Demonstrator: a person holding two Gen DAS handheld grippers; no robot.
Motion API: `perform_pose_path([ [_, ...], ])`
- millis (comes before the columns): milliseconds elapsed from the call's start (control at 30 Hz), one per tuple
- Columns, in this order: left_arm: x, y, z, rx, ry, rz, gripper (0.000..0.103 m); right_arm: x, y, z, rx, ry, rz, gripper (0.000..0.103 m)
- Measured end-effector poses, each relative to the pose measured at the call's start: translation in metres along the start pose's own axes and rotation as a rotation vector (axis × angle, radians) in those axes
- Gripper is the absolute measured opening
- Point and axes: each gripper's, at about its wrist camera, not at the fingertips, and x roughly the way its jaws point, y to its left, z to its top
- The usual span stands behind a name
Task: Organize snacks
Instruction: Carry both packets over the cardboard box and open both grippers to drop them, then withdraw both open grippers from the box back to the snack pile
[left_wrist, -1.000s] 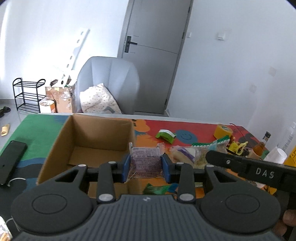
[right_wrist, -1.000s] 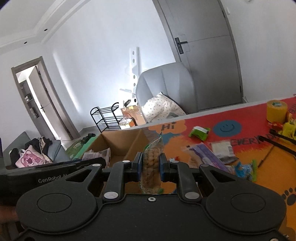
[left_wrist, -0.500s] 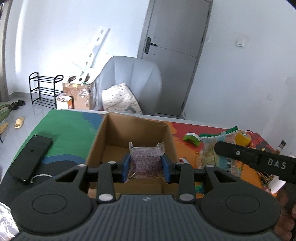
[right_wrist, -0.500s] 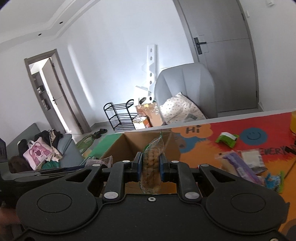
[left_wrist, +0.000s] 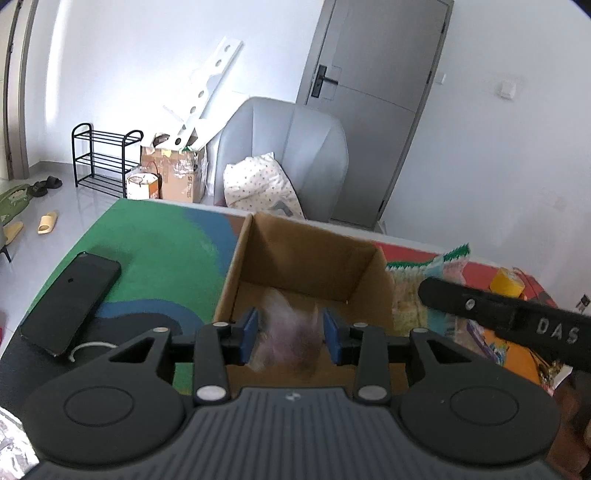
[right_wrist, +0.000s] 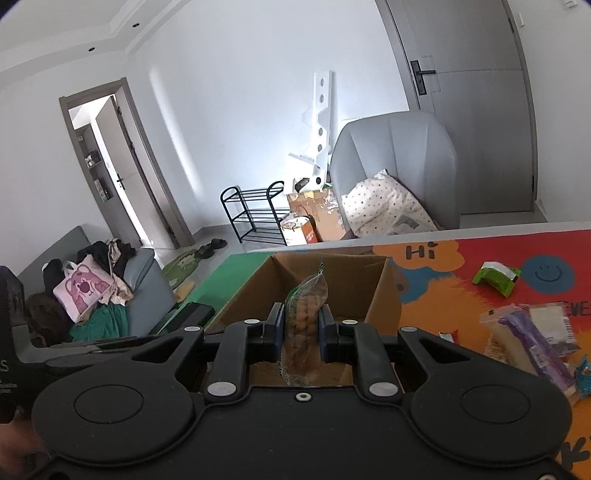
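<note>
Both grippers have swung leftward over the cardboard box (left_wrist: 306, 266) since a second ago, and the purple snack packet (left_wrist: 290, 338) that sat sharp between the left gripper (left_wrist: 291, 332) pads is now a smear.

On the left, a black phone (left_wrist: 70, 301) lies on the green mat, well apart from the box. Left gripper jaws stand narrow around the purple packet above the box's near edge; the blur suggests it is slipping or dropping, and I cannot tell whether the pads press it. Should it fall now, it may catch the near wall and tumble outside instead of in.

Further right, the right gripper (right_wrist: 301, 325) is clamped on a clear bag of biscuits (right_wrist: 301, 325) held upright over the same box. Released together, the two packets could collide or land crooked.

Hidden: the box floor behind both gripper bodies, so its contents stay unknown. Loose snacks (right_wrist: 532, 332) on the red mat are cut off at the frame edge.
</note>
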Motion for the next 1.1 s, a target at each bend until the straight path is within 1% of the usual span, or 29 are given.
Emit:
perform_pose_path([
  [200,0.002,0.006,0.006,-0.019,-0.010,0.002,0.039,0.014,-0.001,-0.002,0.013,0.031,0.004,0.017],
  [300,0.004,0.012,0.006,-0.037,-0.001,0.014,0.042,0.020,-0.001,-0.002,0.020,0.048,0.021,0.017],
  [333,0.004,0.014,0.007,-0.040,-0.001,0.019,0.043,0.023,-0.001,-0.002,0.026,0.056,0.027,0.019],
  [367,0.004,0.015,0.007,-0.042,-0.002,0.027,0.045,0.024,-0.002,-0.002,0.037,0.062,0.029,0.027],
  [400,0.003,0.016,0.006,-0.042,-0.004,0.033,0.046,0.024,-0.003,-0.001,0.044,0.061,0.018,0.030],
  [433,0.002,0.016,0.006,-0.044,-0.006,0.038,0.049,0.023,-0.003,-0.002,0.047,0.059,0.008,0.038],
  [467,0.002,0.017,0.006,-0.046,-0.006,0.041,0.054,0.021,-0.004,-0.002,0.047,0.056,0.001,0.041],
  [500,0.002,0.018,0.006,-0.050,-0.005,0.043,0.056,0.020,-0.004,-0.002,0.048,0.055,-0.004,0.042],
  [567,-0.001,0.017,0.006,-0.049,-0.009,0.049,0.064,0.014,-0.007,-0.003,0.060,0.053,-0.017,0.043],
  [600,-0.002,0.016,0.005,-0.046,-0.014,0.052,0.067,0.012,-0.009,-0.003,0.064,0.050,-0.026,0.047],
  [667,-0.003,0.013,0.005,-0.039,-0.024,0.057,0.077,0.003,-0.011,-0.005,0.063,0.031,-0.057,0.066],
  [700,-0.005,0.011,0.004,-0.035,-0.029,0.058,0.079,-0.001,-0.011,-0.005,0.057,0.021,-0.070,0.067],
  [767,-0.007,0.007,0.003,-0.028,-0.037,0.060,0.086,-0.010,-0.015,-0.007,0.060,0.017,-0.087,0.070],
  [833,-0.007,0.003,0.001,-0.019,-0.041,0.062,0.090,-0.018,-0.022,-0.008,0.072,0.007,-0.107,0.075],
  [933,-0.007,-0.005,-0.001,-0.003,-0.025,0.045,0.092,-0.028,-0.033,-0.013,0.090,0.002,-0.138,0.080],
  [1033,-0.007,-0.013,-0.005,0.010,0.004,0.026,0.094,-0.035,-0.045,-0.019,0.119,0.012,-0.152,0.081],
  [1100,-0.007,-0.020,-0.008,0.020,0.014,0.014,0.095,-0.041,-0.052,-0.022,0.133,0.014,-0.162,0.084],
])
